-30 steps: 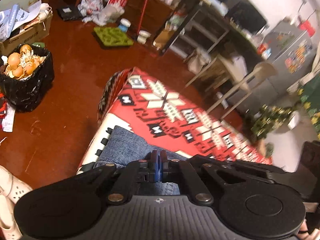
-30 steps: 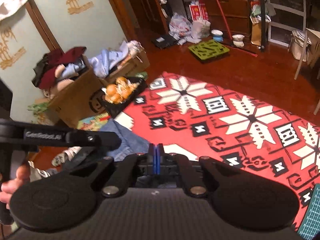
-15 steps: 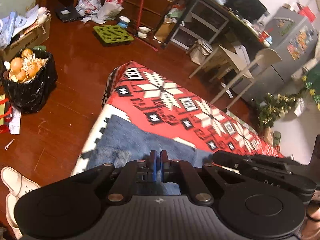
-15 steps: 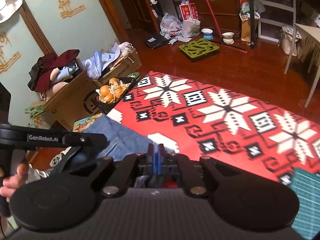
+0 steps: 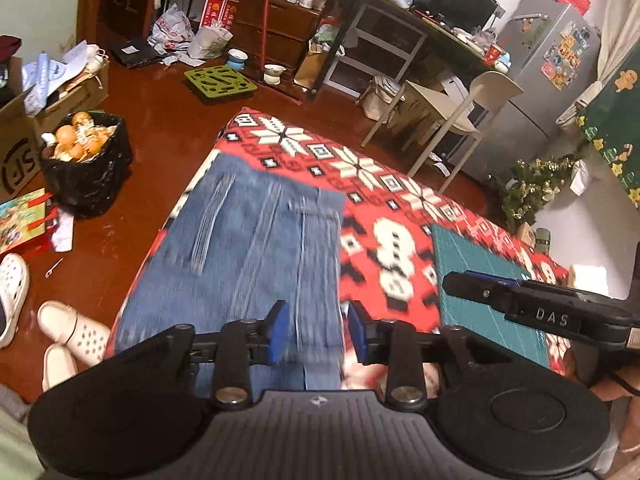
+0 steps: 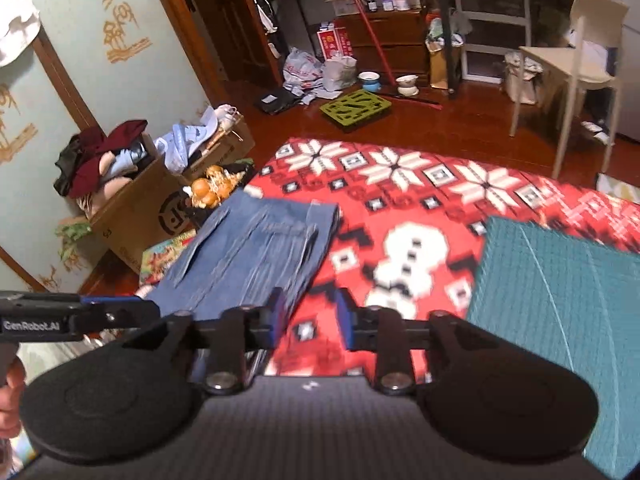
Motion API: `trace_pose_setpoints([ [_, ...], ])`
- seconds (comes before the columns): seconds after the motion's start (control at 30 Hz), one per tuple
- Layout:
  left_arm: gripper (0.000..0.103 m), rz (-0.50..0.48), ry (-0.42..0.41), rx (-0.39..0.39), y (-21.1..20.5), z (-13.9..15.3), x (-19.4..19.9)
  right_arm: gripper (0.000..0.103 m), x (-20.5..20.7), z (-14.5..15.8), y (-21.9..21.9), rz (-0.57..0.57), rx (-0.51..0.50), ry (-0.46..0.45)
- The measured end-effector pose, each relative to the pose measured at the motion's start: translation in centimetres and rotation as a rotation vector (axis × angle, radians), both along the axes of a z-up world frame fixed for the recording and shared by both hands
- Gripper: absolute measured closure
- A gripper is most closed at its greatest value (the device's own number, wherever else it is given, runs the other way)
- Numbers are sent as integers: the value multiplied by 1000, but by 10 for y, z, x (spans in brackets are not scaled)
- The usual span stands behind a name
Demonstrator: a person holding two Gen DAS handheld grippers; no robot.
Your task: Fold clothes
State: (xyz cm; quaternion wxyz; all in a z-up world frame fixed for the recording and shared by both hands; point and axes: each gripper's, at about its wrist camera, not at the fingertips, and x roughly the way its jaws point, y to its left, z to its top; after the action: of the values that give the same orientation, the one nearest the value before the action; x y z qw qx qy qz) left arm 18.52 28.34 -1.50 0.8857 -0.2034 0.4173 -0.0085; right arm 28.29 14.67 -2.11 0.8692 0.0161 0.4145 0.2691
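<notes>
Both the left gripper [image 5: 317,330] and right gripper [image 6: 307,320], pinched shut a second ago, now have jaws opening, nothing between them. Jeans [image 5: 248,256] released, lying folded, apparently flat, on the red patterned tabletop [image 5: 384,208]. Fold likely done.

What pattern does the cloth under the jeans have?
Red cloth with white snowflakes and black geometric motifs; clearest in the right wrist view.

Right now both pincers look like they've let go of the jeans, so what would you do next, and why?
Probably bring both grippers back down to the jeans for another fold. The left gripper and right gripper are opening with nothing pinched between their pads, and the denim lies flat on the red patterned cloth as a long folded strip, beside the green mat.
</notes>
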Motion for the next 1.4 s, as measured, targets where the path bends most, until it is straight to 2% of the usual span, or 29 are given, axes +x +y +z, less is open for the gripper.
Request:
trace_pose_setpoints([
  [0.07,53,-14,-15,10,-8,6,-23,51,-31,8,-2,10,-18,-33],
  [0.17,40,-7,-41,44,-19,11,-56,31,-75,17,-4,7,-43,-70],
  [0.2,39,3,-46,50,-21,11,-66,23,-88,20,-3,1,-52,-78],
  [0.37,34,56,-23,127,-29,9,-104,1,-141,31,-1,-5,-88,-104],
  [0.73,19,150,23,238,-37,15,-151,1,-192,47,6,-25,-199,-108],
  [1.0,20,173,6,331,-49,27,-166,1,-212,62,16,-1,-274,-119],
  [1.13,19,169,4,352,-54,34,-168,1,-221,69,15,-20,-247,-135],
  [1.3,18,226,14,309,-51,40,-170,1,-223,70,15,-48,-262,-115],
  [1.4,16,252,28,328,-53,42,-169,1,-224,70,13,-79,-262,-117],
])
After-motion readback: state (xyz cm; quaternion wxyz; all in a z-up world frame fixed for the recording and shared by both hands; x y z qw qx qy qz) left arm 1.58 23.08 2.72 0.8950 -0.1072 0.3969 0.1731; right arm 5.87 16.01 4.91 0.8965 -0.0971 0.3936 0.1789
